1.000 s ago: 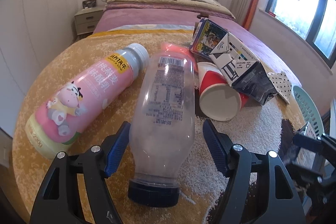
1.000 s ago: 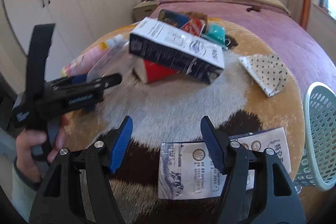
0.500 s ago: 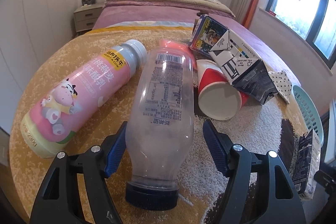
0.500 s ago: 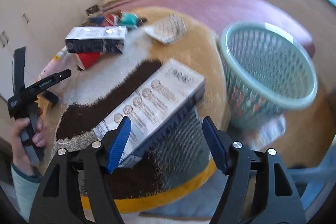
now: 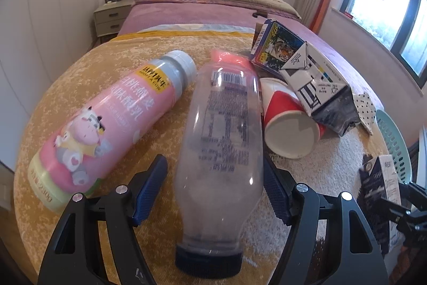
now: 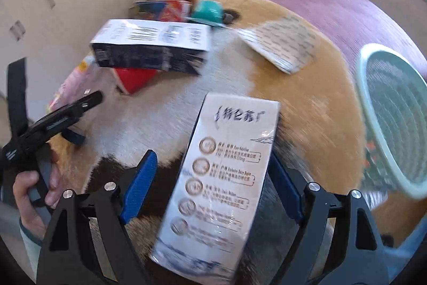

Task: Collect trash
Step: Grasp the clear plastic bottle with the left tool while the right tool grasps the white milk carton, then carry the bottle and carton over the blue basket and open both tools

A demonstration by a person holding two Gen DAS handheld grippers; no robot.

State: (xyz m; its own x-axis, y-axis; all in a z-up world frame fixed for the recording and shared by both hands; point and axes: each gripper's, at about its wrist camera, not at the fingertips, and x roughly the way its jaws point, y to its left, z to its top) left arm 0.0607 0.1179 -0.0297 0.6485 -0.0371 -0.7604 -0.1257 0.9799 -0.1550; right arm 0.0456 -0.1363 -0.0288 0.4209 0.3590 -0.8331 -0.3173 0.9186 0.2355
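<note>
Half a second ago the white milk carton with round brown emblems [image 6: 221,178] lay slanted between the right tool's blue pads with the mint-green perforated plastic basket [image 6: 395,122] large and close ahead; now the carton points more upright in the right wrist view and the basket sits off at the right edge. The right tool [image 6: 213,186] has the carton between its pads: the right pad looks pressed to the carton's dark side, while a gap shows at the left pad, so whether it is clamped I cannot tell.

The left tool [image 5: 214,188] is spread wide around the clear plastic bottle with a dark blue cap [image 5: 221,146], which lies on the tan, white and brown plush blanket [image 5: 80,66], cap toward the camera. Its right pad is at the bottle's wall, and its left pad stands apart from it.

Just left of that bottle lies a pink yoghurt-drink bottle with a cartoon cow [image 5: 106,122]. To the right lie a tipped red paper cup [image 5: 288,124], touching a crumpled black-and-white carton [image 5: 320,87], with a blue box printed with a tiger [image 5: 277,44] behind them.
</note>
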